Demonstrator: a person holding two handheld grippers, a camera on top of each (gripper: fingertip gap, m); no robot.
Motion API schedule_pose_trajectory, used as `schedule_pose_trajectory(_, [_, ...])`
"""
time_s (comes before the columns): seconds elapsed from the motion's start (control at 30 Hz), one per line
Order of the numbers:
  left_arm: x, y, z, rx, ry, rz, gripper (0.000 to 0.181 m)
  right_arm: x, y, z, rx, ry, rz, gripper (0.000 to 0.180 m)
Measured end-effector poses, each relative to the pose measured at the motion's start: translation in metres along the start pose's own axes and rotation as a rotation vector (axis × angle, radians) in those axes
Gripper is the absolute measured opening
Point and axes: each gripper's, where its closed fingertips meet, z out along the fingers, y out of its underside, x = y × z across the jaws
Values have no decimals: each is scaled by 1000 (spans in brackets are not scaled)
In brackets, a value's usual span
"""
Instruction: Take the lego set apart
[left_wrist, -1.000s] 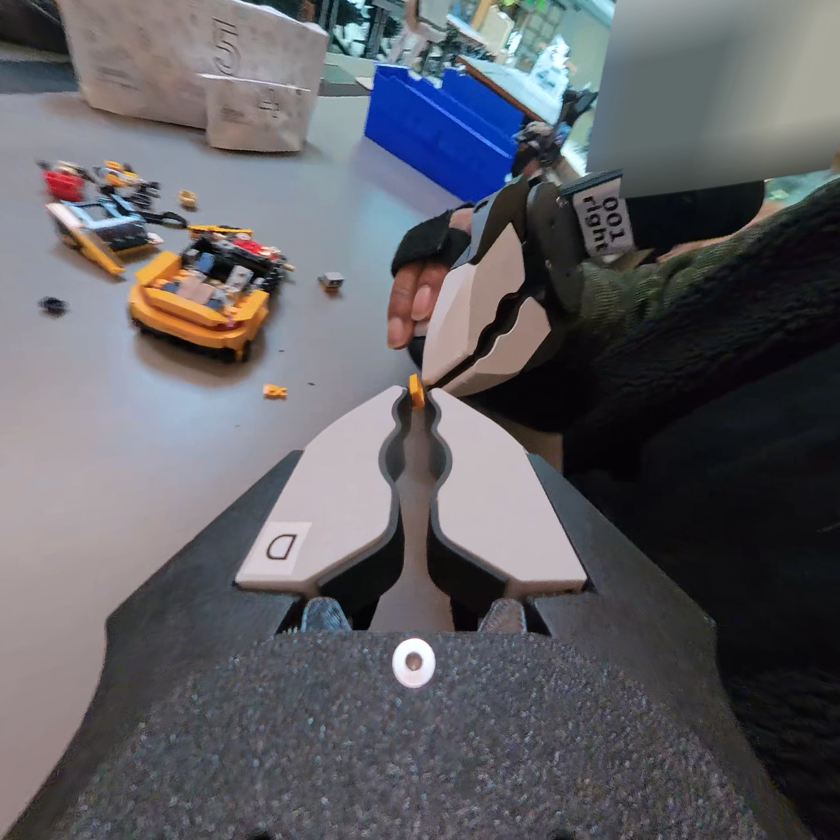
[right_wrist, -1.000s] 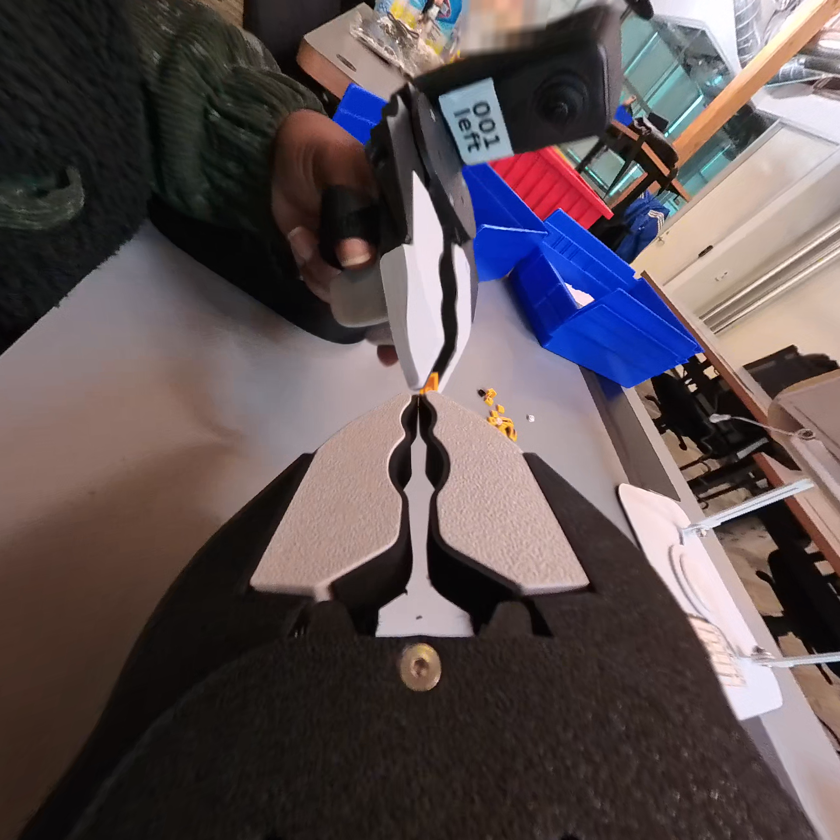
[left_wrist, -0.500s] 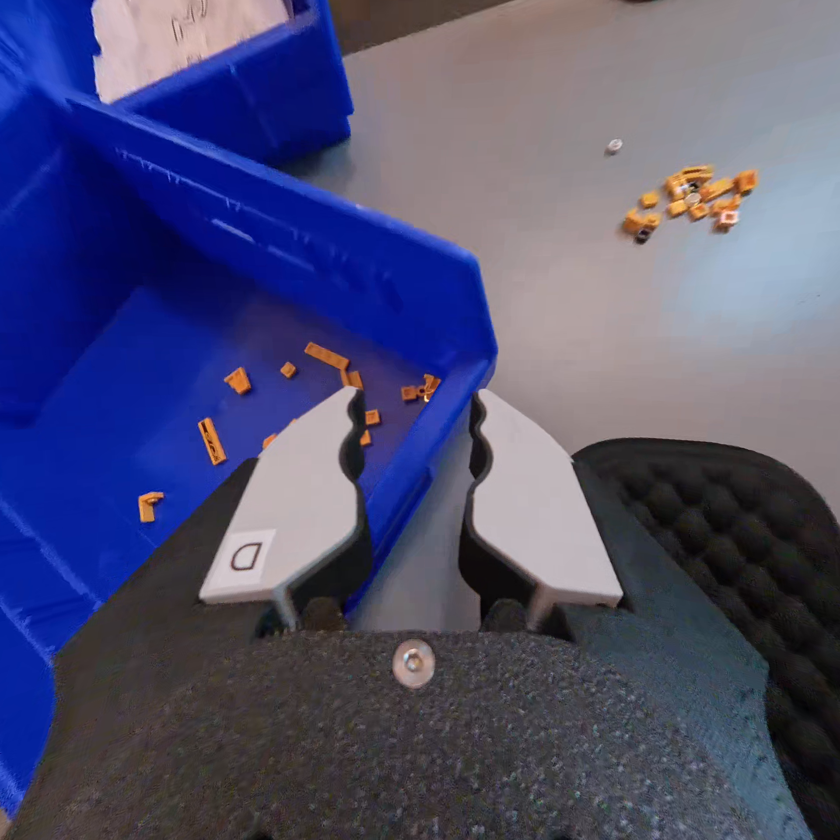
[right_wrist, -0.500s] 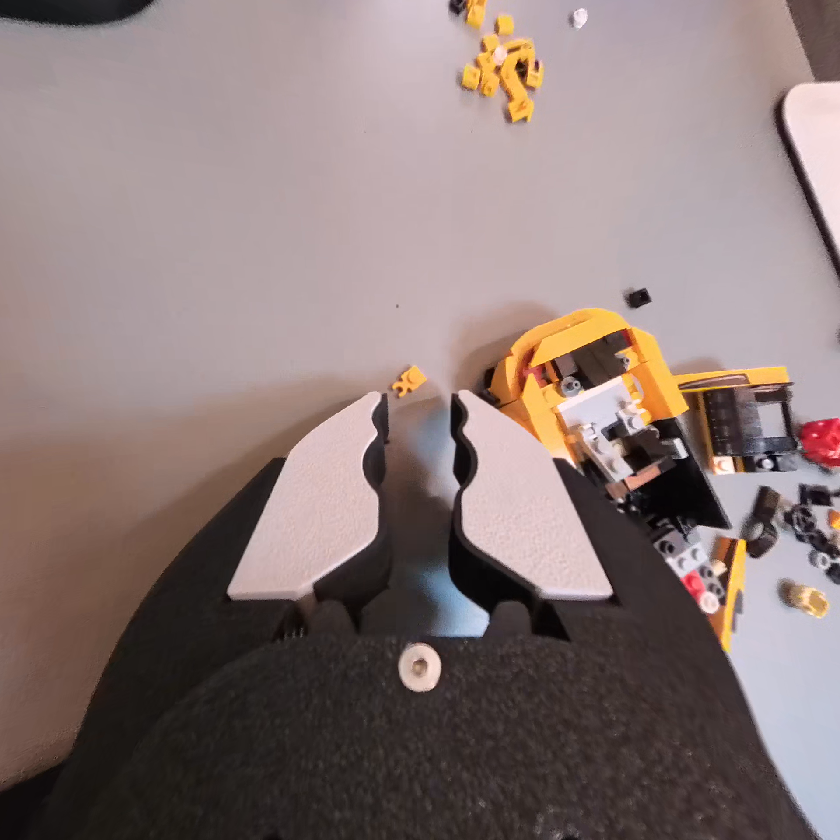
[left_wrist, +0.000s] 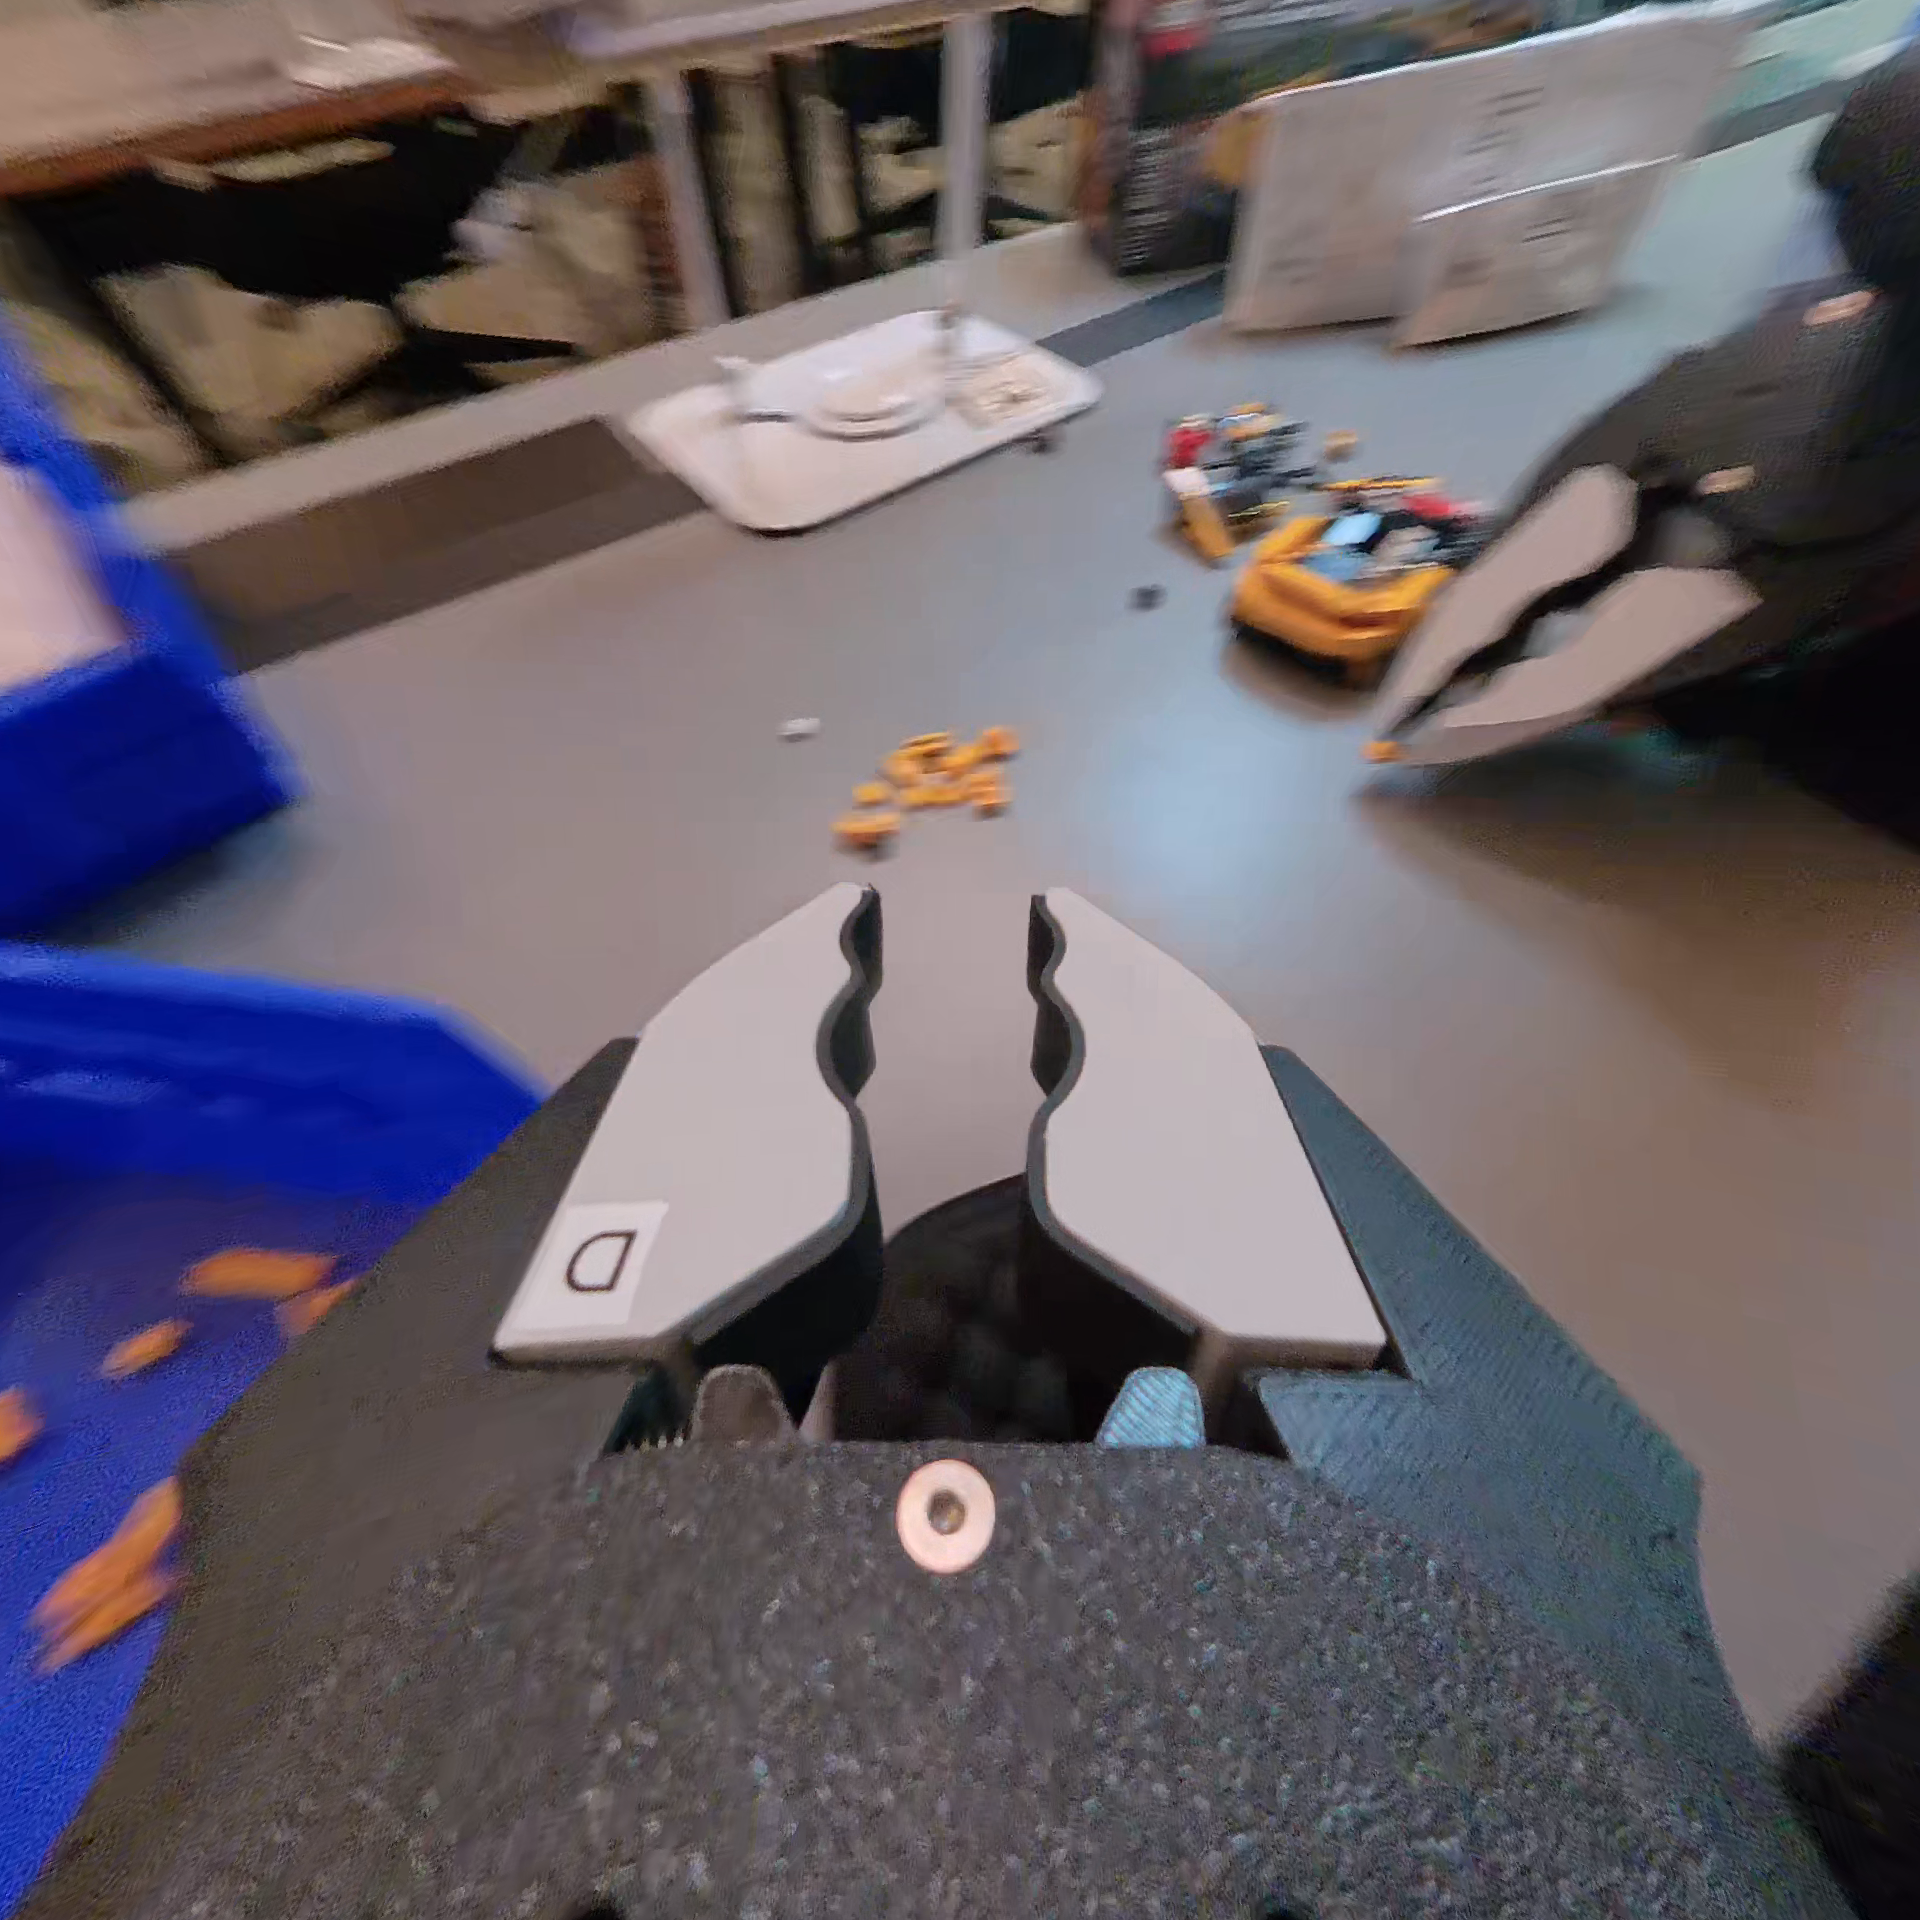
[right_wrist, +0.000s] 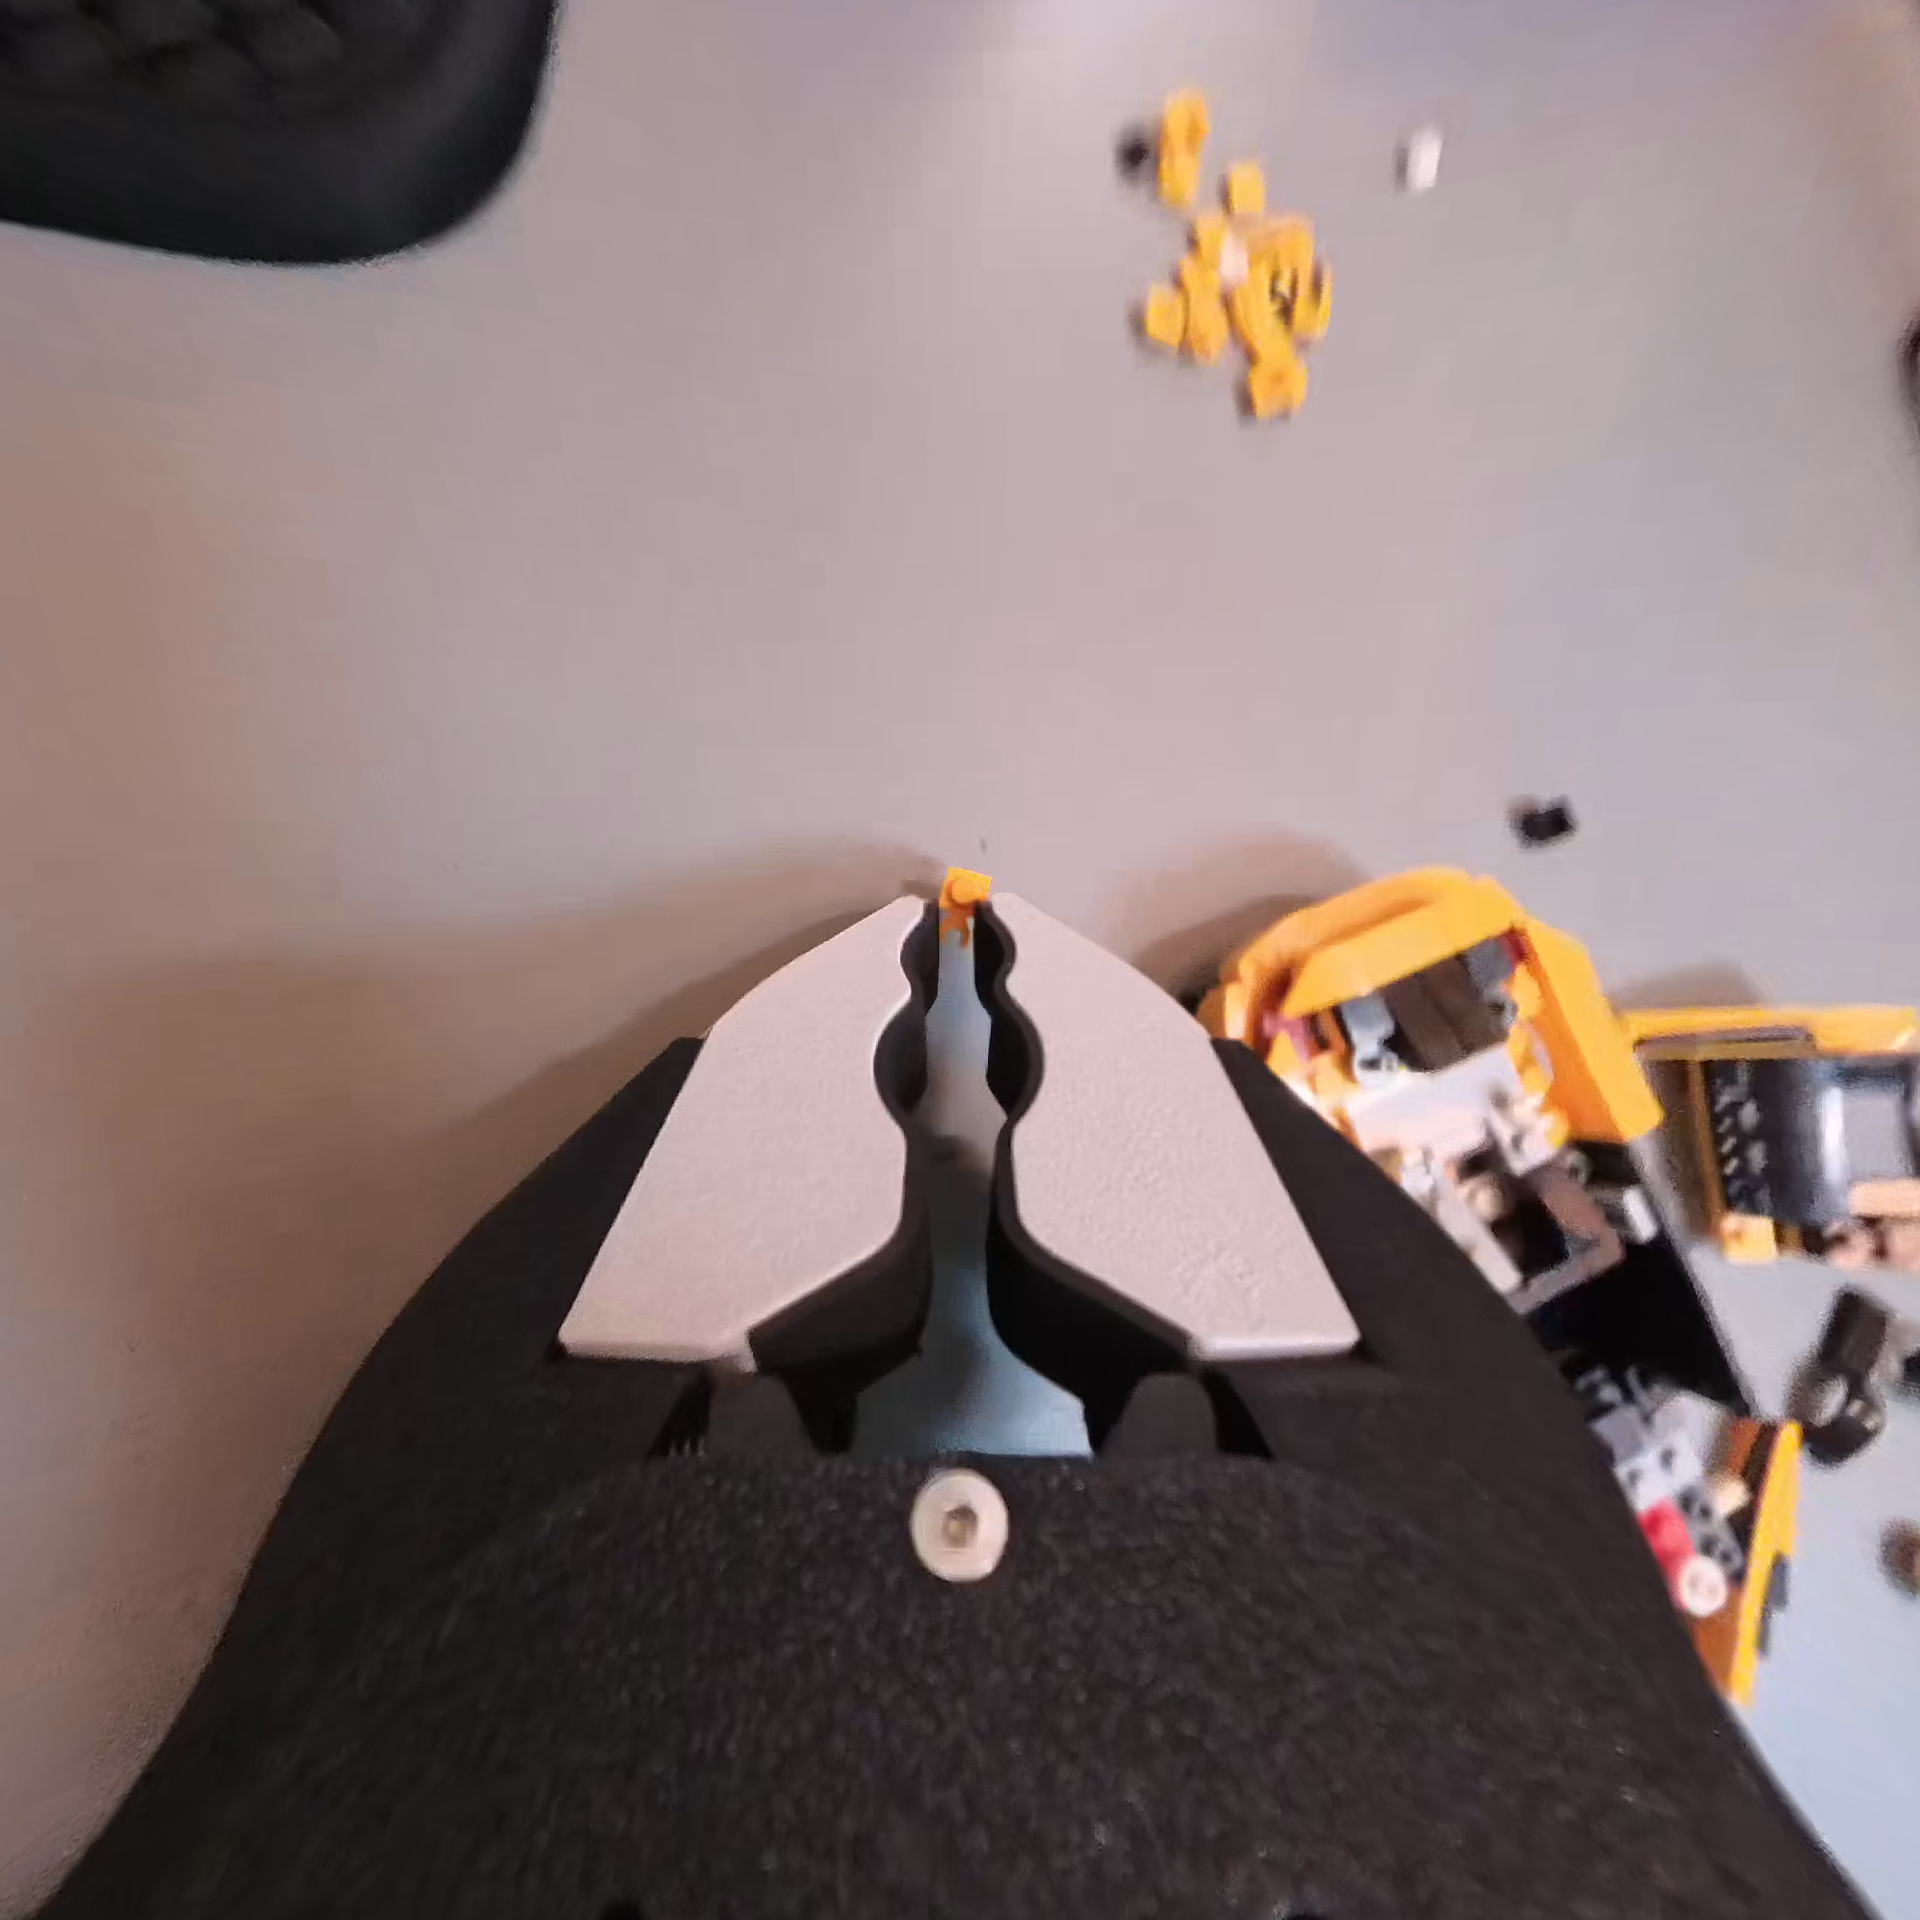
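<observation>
The partly stripped yellow lego car (left_wrist: 1335, 603) sits on the grey table, also in the right wrist view (right_wrist: 1455, 1049). My right gripper (right_wrist: 961, 909) is shut on a small orange lego piece (right_wrist: 963, 891) low over the table, just left of the car; it also shows in the left wrist view (left_wrist: 1397, 743) with the piece (left_wrist: 1380, 750) at its tips. My left gripper (left_wrist: 954, 904) is open and empty, above the table beside the blue bin (left_wrist: 208, 1060). A pile of small orange pieces (left_wrist: 935, 779) lies ahead of it, also in the right wrist view (right_wrist: 1242, 275).
The blue bin holds several orange pieces (left_wrist: 114, 1579). Loose car parts (left_wrist: 1236, 457) lie behind the car, also in the right wrist view (right_wrist: 1787, 1153). A white tray (left_wrist: 862, 426) with dishes sits at the far edge. White cards (left_wrist: 1455, 177) stand at the back right. A black pad (right_wrist: 260, 114) lies top left. My hands' fingertips stand some 25 centimeters from each other.
My right gripper has closed on the small orange piece that lay on the table beside the car. My left gripper has swung from over the blue bin toward the table, still open.
</observation>
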Motion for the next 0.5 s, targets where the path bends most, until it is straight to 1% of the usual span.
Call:
schedule_pose_trajectory(0.13, [73,-6,27,25,369,-145,26,-21,-45,-17,243,50,-223,6])
schedule_pose_trajectory(0.2, [103,-11,36,27,507,-231,26,-35,-62,-27,346,42,-281,6])
schedule_pose_trajectory(0.33, [138,-16,49,-2,650,-329,26,-53,-79,-41,461,66,-385,6])
schedule_pose_trajectory(0.43, [154,-17,51,-25,742,-386,20,-62,-83,-46,494,70,-449,6])
schedule_pose_trajectory(0.5, [160,-18,50,-25,784,-404,13,-66,-84,-47,502,68,-476,6])
